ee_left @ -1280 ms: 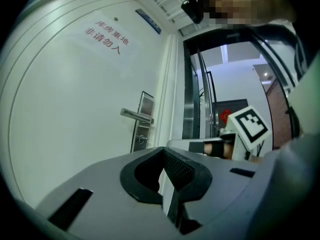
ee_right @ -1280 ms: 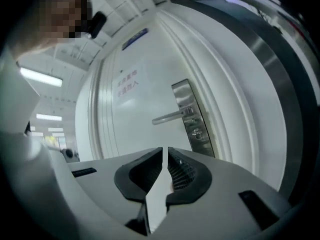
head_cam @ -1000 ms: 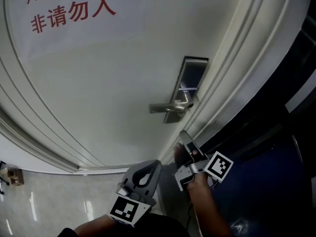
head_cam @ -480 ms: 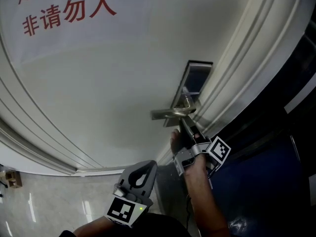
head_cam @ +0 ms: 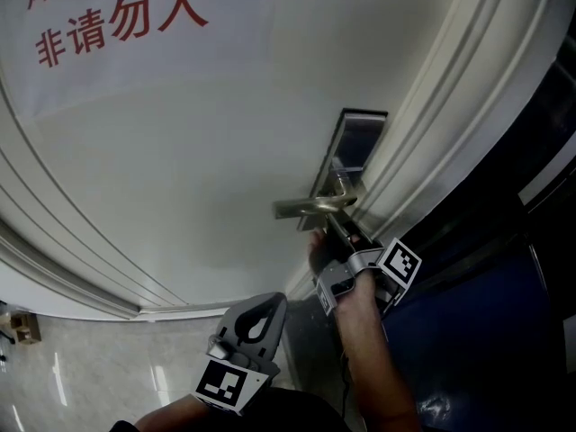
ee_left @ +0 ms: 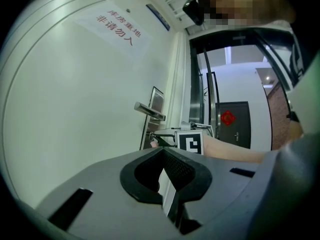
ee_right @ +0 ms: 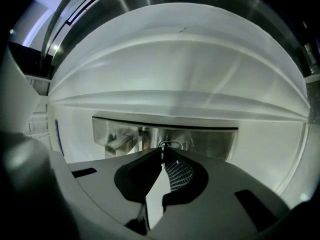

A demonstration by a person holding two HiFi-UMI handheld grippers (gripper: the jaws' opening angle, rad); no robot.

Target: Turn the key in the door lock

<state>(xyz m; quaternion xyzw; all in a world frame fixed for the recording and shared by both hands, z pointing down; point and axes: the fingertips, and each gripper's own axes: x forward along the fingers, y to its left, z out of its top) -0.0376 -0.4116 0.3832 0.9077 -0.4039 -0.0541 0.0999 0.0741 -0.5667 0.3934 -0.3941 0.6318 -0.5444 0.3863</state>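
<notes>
A steel lock plate (head_cam: 355, 147) with a lever handle (head_cam: 310, 207) sits near the white door's right edge. My right gripper (head_cam: 335, 232) reaches up just under the handle. In the right gripper view its jaws are pressed together at the tips on the key (ee_right: 170, 145), whose ring shows against the lock plate (ee_right: 215, 139) beside the handle (ee_right: 120, 144). My left gripper (head_cam: 261, 318) hangs low, well away from the door, shut with nothing in it. The left gripper view shows the handle (ee_left: 150, 111) and the right gripper (ee_left: 155, 139) at the lock.
Red characters (head_cam: 117, 25) are printed on the white door. The moulded door frame (head_cam: 432, 124) runs along the right, with dark glass (head_cam: 504, 241) beyond it. Pale floor tiles (head_cam: 90, 367) lie below. A dark door with a red ornament (ee_left: 229, 119) stands far off.
My right gripper rose from below the door's edge up to the lock under the handle and now stays there. The left gripper has barely moved.
</notes>
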